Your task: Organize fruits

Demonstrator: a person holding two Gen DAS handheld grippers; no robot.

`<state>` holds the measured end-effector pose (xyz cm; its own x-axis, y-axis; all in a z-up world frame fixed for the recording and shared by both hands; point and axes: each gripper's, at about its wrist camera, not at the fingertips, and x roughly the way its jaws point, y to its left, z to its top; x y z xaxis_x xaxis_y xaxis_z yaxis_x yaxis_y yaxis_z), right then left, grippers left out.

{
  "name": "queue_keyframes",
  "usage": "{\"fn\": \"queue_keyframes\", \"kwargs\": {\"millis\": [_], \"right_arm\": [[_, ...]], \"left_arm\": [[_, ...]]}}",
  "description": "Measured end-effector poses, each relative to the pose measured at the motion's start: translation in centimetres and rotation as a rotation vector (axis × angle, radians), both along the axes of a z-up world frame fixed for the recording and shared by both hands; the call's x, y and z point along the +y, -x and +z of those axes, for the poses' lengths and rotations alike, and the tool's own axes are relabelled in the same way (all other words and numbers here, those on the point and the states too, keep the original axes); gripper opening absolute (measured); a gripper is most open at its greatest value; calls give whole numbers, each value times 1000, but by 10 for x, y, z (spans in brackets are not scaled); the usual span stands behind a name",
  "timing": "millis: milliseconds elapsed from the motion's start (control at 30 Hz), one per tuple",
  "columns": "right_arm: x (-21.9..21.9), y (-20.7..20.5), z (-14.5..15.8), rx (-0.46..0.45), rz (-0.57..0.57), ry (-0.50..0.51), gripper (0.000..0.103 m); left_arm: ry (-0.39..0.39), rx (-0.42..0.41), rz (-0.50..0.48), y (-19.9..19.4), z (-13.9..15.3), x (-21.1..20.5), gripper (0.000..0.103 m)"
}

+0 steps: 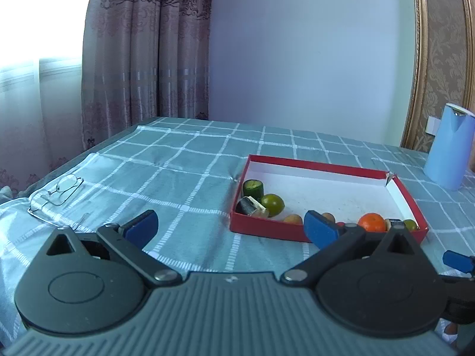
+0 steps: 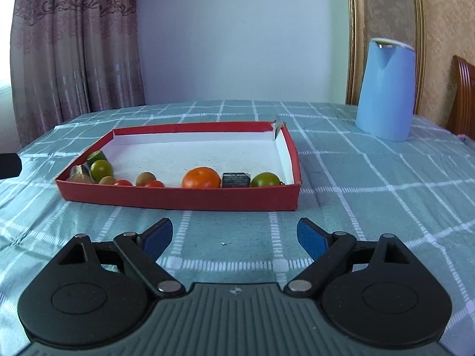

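You are holding both the left claw and right claw spread wide and empty before the shallow red cardboard tray, fruits lining its near wall, apparently finished.

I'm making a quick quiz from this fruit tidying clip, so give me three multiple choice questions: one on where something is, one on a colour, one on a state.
1. Where is the round orange mandarin?
A. in the shallow red cardboard tray
B. on the checked teal tablecloth
C. beside the tall blue jug

2. The tray's inside is:
A. red
B. white
C. teal

3. The right gripper is:
A. shut on a fruit
B. shut, empty
C. open, empty

Answers: A, it lies by the tray's near wall; B, white floor shows; C, its pads stand apart over bare cloth.
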<state>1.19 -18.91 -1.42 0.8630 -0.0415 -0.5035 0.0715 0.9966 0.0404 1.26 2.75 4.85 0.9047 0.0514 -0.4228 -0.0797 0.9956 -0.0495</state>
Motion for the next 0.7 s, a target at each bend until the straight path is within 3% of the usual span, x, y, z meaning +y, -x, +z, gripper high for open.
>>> {"fn": "queue_keyframes", "kwargs": {"millis": [267, 700], "right_arm": [[18, 17, 15, -66, 10, 62, 92], [24, 29, 14, -65, 28, 35, 92]], "left_arm": [[-7, -11, 9, 12, 3, 5, 103], [-18, 18, -7, 22, -4, 3, 103]]}}
